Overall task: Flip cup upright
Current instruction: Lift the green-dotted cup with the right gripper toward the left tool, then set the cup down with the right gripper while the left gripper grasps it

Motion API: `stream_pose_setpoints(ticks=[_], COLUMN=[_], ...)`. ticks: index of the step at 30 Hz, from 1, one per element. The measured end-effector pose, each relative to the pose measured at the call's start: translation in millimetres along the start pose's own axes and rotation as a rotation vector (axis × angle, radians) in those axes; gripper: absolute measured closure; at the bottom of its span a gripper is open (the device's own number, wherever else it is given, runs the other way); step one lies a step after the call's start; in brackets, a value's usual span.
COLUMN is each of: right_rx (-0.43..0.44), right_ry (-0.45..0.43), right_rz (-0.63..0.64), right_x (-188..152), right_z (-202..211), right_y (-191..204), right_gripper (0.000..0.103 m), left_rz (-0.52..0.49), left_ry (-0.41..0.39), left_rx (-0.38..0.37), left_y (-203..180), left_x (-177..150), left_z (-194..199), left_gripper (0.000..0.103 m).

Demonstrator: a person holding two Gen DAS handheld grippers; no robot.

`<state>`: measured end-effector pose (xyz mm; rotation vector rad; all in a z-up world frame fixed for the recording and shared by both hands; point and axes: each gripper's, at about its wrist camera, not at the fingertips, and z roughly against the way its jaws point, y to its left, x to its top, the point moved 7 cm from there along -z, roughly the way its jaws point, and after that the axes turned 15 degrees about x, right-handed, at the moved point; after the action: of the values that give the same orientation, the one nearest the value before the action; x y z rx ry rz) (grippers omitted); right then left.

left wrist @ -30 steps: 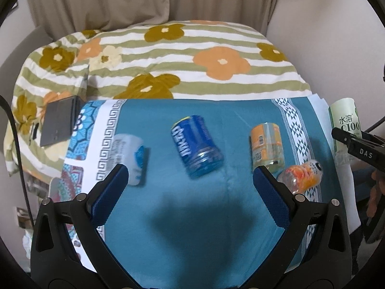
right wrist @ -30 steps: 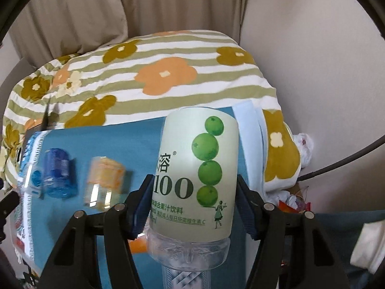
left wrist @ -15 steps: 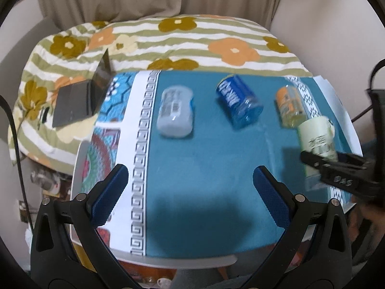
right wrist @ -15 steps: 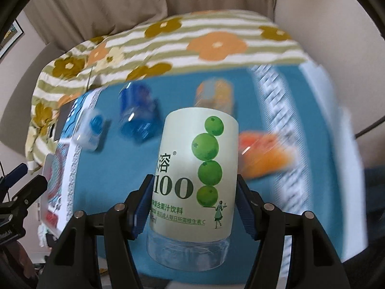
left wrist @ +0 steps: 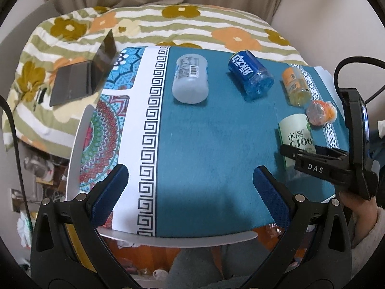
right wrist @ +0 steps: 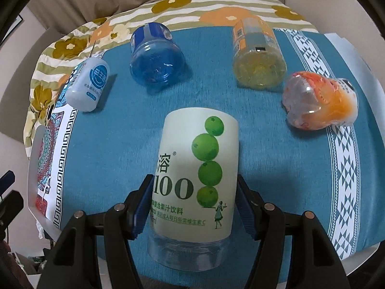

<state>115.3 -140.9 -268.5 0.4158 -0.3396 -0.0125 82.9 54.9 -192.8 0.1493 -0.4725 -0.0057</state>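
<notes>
- The green-label cup [right wrist: 196, 183] is being held by the right gripper [right wrist: 195, 204], whose 2 blue pads [right wrist: 142, 204] are clamped on its sides near the clear base; it is now hanging low over the near right part of the teal cloth [right wrist: 120, 144], whereas 1 second ago it was out past the table's right edge.
- From the left wrist view the same cup [left wrist: 297, 137] is appearing close above the cloth, though contact cannot be told.
- That carry is suggesting the set-down is next, with the cup's orientation still to be confirmed on landing.
- The left gripper [left wrist: 190, 187] is hovering wide open and empty over the cloth's front edge.
- 4 other cups are lying on their sides behind: white [right wrist: 87, 84], blue [right wrist: 156, 55], yellow-orange [right wrist: 258, 55] and orange [right wrist: 320, 101].
- A laptop [left wrist: 84, 72] is sitting open on the floral bedding [left wrist: 144, 21].
</notes>
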Motion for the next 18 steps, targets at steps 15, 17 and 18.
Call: stream_pose_setpoints(ticks=[15,17,18], right_rx=[0.031,0.028,0.024], right_ry=[-0.043,-0.048,-0.052], right_rz=[-0.038,-0.039,-0.041], right_x=[-4,-4,-4], right_z=[5,10,15], right_y=[2,1,1], right_gripper=[0.012,0.000,0.001], left_rz=[0.004,0.003,0.003], left_ry=[-0.010,-0.007,-0.007], left_rx=[-0.009,-0.012,-0.014], left_y=[5,3,3], left_x=[3,6,8], left_z=[7,9,12], left_gripper=[0.000,0.000,0.000])
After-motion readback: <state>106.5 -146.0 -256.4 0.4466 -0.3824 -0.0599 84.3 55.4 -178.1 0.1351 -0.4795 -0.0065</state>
